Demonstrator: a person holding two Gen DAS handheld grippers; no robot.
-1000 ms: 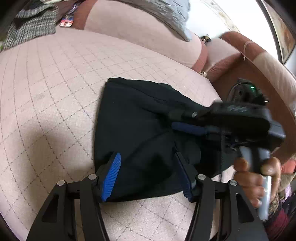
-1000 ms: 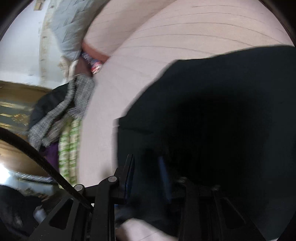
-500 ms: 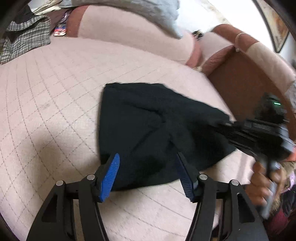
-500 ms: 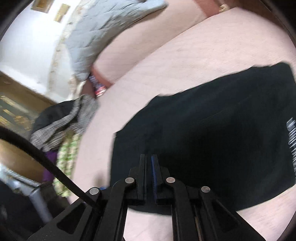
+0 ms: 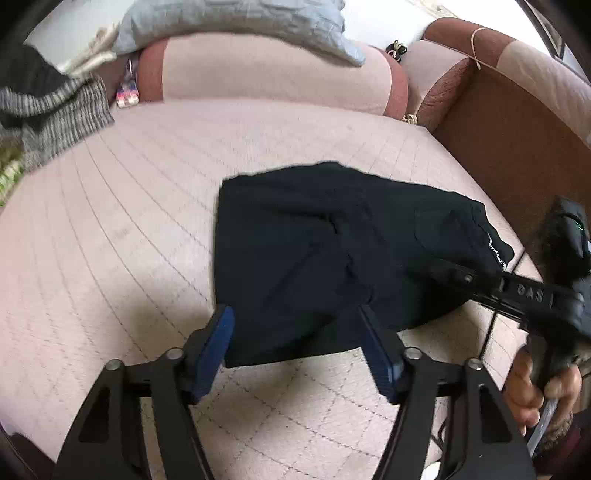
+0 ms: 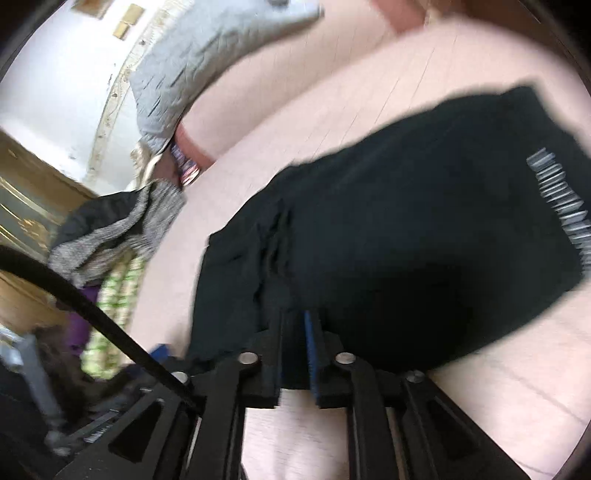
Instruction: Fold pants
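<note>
Blurring hides the right claw (image 6: 295, 332), jaws just parting, empty; left claw (image 5: 299, 332) widening above folded pants (image 5: 332, 251).

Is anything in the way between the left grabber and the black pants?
Nothing visible. The left gripper hangs open just above the near edge of the folded black pants, with only bare pink sofa cushion around.

Home living room, pink quilted sofa (image 5: 147, 221), grey blanket (image 5: 236, 18), heaped clothes (image 5: 48, 110)
</note>
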